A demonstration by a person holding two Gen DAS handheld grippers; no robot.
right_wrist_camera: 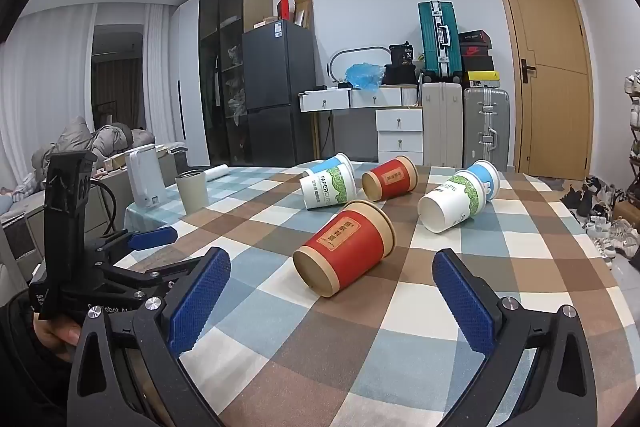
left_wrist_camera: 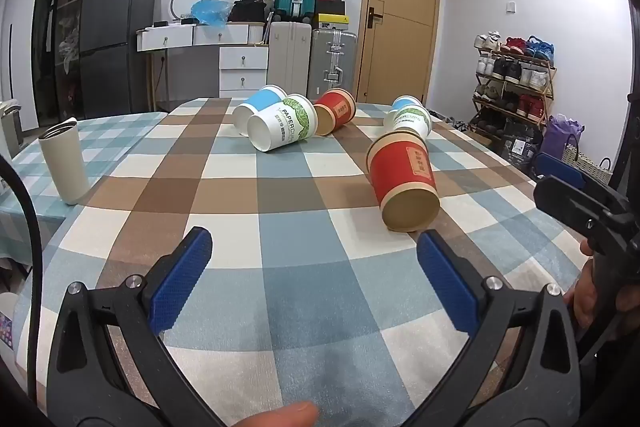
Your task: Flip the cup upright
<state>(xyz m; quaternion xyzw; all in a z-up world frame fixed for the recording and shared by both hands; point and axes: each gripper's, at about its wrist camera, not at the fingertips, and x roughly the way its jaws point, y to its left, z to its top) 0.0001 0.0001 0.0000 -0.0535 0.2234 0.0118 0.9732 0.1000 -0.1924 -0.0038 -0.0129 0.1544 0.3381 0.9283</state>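
Six paper cups lie on their sides on the checked cloth covering the surface (left_wrist_camera: 224,195). The nearest red cup (left_wrist_camera: 402,183) lies with its tan base toward both cameras and its mouth pointing away; in the right wrist view this same red cup (right_wrist_camera: 344,253) sits just ahead of the right gripper (right_wrist_camera: 336,303), between the lines of its two blue pads but not touching either. The right gripper's jaws are spread wide with nothing between them. The left gripper (left_wrist_camera: 316,279) is likewise spread wide and empty, held low over the cloth, with the near red cup ahead and to its right. Further back, a white-and-green cup (left_wrist_camera: 282,123) marked PAPERCUPS lies touching a blue-banded cup (left_wrist_camera: 256,107) behind it, and a second red cup (left_wrist_camera: 334,111) lies just beside them. To the right, another white-and-green cup (left_wrist_camera: 410,119) lies with a second blue-banded cup (right_wrist_camera: 486,177) behind it, apparently in contact. An upright cream tumbler (left_wrist_camera: 64,161) stands on the left on the adjoining blue-checked cloth, well apart from the cups. A white kettle (right_wrist_camera: 146,181) stands beyond it in the right wrist view.
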